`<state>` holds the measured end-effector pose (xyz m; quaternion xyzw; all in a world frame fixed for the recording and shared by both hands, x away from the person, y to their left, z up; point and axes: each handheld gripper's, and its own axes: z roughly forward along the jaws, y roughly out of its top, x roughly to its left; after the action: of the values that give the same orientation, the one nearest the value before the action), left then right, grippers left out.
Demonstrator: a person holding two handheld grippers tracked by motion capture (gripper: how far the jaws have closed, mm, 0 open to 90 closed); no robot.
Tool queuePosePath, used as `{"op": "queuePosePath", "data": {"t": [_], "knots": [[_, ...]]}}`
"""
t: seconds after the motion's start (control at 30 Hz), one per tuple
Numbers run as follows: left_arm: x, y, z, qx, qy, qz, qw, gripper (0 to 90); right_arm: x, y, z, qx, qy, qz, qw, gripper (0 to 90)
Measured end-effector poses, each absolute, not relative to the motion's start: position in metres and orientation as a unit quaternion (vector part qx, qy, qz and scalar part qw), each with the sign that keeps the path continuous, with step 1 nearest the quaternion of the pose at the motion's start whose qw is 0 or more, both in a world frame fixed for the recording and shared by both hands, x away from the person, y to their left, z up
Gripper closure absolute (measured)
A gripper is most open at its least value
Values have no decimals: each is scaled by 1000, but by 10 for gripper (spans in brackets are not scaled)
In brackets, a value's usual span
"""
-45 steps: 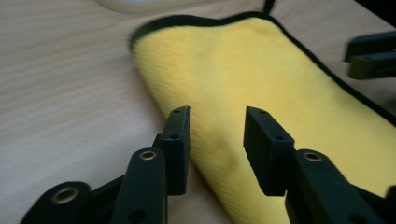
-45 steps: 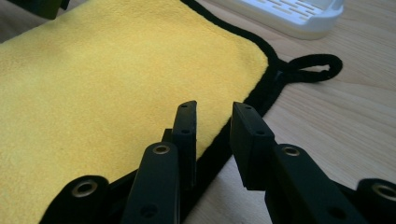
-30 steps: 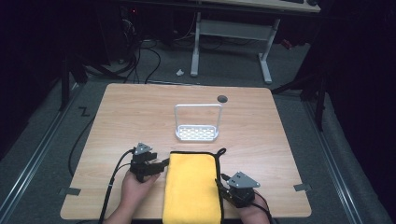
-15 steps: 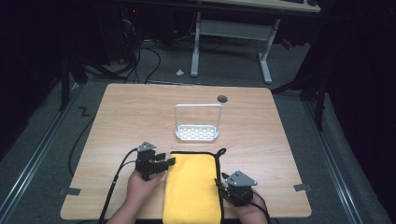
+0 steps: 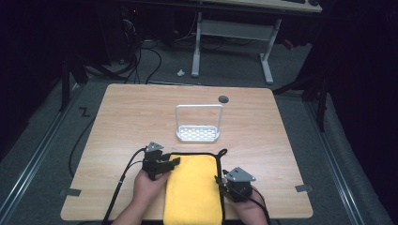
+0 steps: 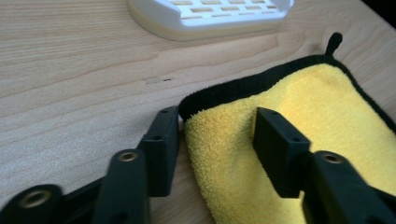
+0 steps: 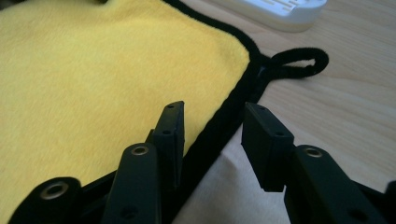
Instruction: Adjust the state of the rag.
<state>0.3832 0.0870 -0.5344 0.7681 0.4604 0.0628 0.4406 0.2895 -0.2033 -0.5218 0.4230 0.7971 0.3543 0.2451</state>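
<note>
A yellow towel [image 5: 192, 187] with black edging lies folded at the table's near edge. My left gripper [image 5: 174, 161] is at its far left corner. In the left gripper view the jaws [image 6: 217, 126] straddle that corner of the towel [image 6: 224, 154] and have just been closing, with a wide gap still between them. My right gripper [image 5: 221, 182] sits at the towel's right edge. Its jaws [image 7: 212, 116] have just been opening, and the towel's black edging [image 7: 233, 112] runs between them unpinched. The towel's hanging loop [image 7: 299, 63] lies just beyond.
A white slotted rack [image 5: 198, 133] with a tall wire handle stands mid-table, just past the towel. A dark round hole [image 5: 223, 99] sits near the table's far edge. Bare wood lies left and right of the rack. Cables trail off the near left edge.
My left gripper has shifted right from beside the towel onto its far left corner, and its jaws have narrowed. The right hand has stayed put.
</note>
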Motion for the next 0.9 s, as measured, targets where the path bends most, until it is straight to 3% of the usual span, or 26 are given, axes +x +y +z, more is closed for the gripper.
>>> {"op": "queuePosePath", "data": {"t": [0.23,0.43,0.8,0.9], "knots": [[378,83,-536,782,440,69,436,741,330,-201,-518,460,783,355,223,468],[378,84,-537,779,444,62,439,784,355,-197,-528,501,776,339,181,390],[377,86,-537,777,445,53,442,786,350,-188,-528,480,785,350,177,766],[377,86,-537,776,444,53,445,785,347,-185,-528,469,789,348,188,795]]}}
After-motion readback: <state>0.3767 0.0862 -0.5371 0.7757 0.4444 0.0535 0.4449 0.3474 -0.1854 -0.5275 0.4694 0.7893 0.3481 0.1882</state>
